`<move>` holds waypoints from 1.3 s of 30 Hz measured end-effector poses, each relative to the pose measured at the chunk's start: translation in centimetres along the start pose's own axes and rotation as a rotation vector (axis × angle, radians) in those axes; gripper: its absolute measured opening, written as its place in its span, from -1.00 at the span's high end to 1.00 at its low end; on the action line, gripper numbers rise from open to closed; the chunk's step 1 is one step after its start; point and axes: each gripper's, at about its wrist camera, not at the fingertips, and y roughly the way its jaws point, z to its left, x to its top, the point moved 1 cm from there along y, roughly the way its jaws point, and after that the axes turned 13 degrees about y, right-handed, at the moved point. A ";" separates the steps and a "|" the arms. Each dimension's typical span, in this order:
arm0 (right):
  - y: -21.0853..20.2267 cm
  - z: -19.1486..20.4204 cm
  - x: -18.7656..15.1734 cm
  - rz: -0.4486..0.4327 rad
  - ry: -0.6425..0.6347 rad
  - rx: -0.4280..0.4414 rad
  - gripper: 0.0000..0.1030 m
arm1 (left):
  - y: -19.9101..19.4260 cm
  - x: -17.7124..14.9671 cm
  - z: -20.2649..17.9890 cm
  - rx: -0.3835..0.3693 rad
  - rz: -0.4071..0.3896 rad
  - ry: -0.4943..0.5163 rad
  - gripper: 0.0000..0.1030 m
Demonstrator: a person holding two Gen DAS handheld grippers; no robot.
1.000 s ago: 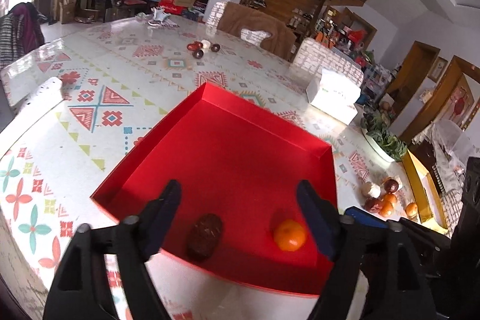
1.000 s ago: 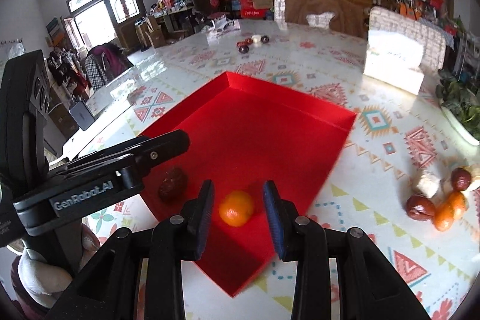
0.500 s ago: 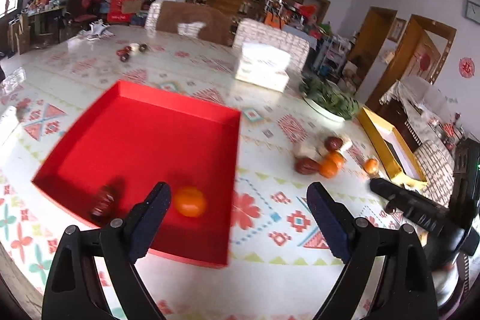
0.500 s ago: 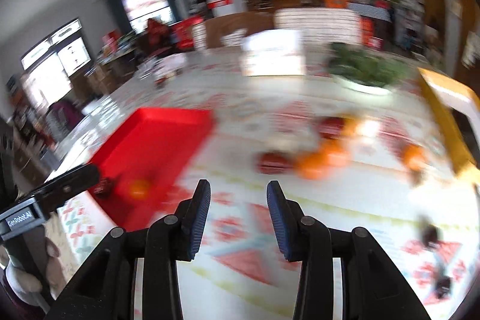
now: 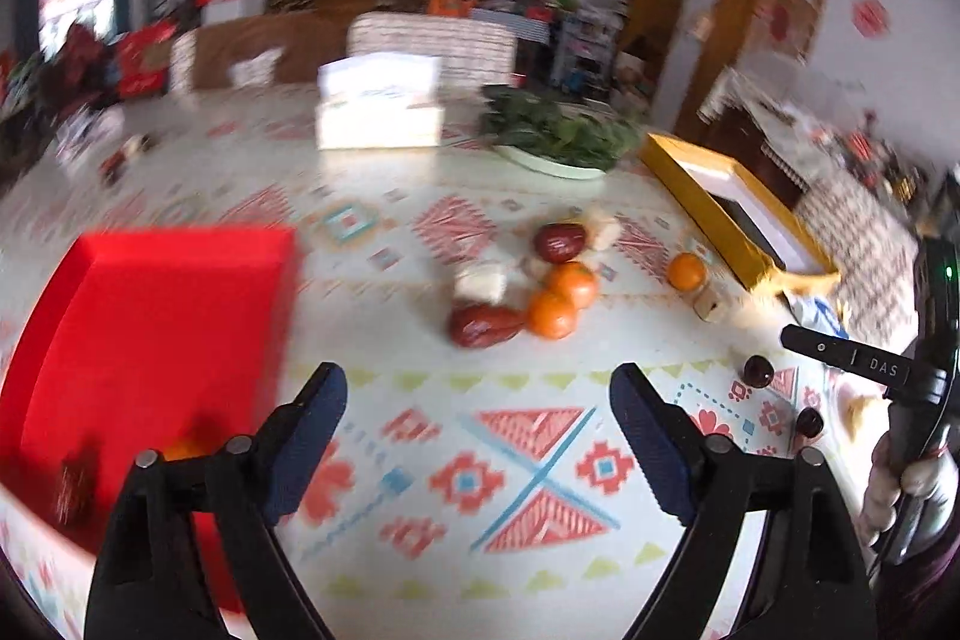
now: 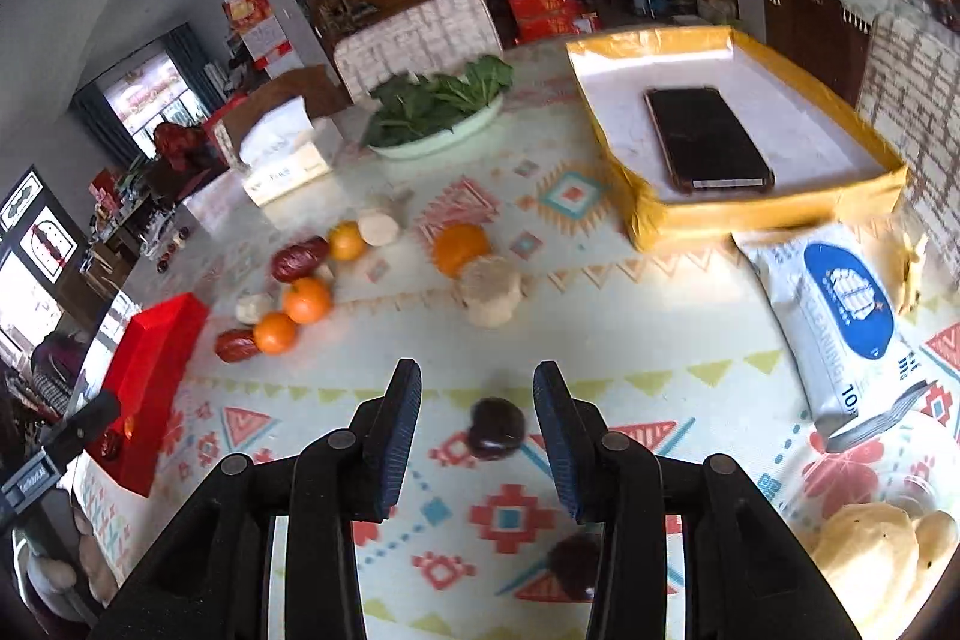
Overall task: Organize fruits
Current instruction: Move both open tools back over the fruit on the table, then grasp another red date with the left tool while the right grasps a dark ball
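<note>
My right gripper (image 6: pixel 477 376) hangs open over a dark round fruit (image 6: pixel 497 427) that lies on the table between its fingers, untouched. A second dark fruit (image 6: pixel 573 565) lies nearer to me. Beyond are several oranges (image 6: pixel 307 299), red dates (image 6: pixel 298 259) and a lone orange (image 6: pixel 459 247). The red tray (image 6: pixel 153 352) is far left. My left gripper (image 5: pixel 474 382) is wide, its jaws closing on nothing, above bare tablecloth. The red tray (image 5: pixel 150 328) to its left holds a blurred orange (image 5: pixel 180 448) and a dark fruit (image 5: pixel 75 478). Ahead lie oranges (image 5: pixel 552 313) and a red date (image 5: pixel 483 325).
A yellow tray (image 6: pixel 648 214) holding a phone (image 6: pixel 705 139) stands at the back right, with a wipes pack (image 6: pixel 840 316) beside it. A bowl of greens (image 6: pixel 432 106) and a tissue box (image 6: pixel 282 160) stand behind. Pale lumps (image 6: pixel 489 289) lie among the fruit.
Both grippers have swung right, away from the red tray towards the loose fruit. The right gripper's jaws have widened a little and now straddle a dark fruit.
</note>
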 end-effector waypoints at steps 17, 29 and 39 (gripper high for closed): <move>4.2 0.0 -1.0 0.095 -0.033 -0.073 0.17 | 10.2 1.3 -0.1 0.019 0.165 0.062 -0.22; 3.5 0.2 -1.8 0.058 -0.041 -0.127 0.50 | 8.3 0.8 0.1 0.005 0.139 0.038 0.54; 1.6 3.7 -2.6 0.041 -0.082 -0.034 0.50 | 5.8 -0.2 2.1 -0.015 0.116 -0.039 0.94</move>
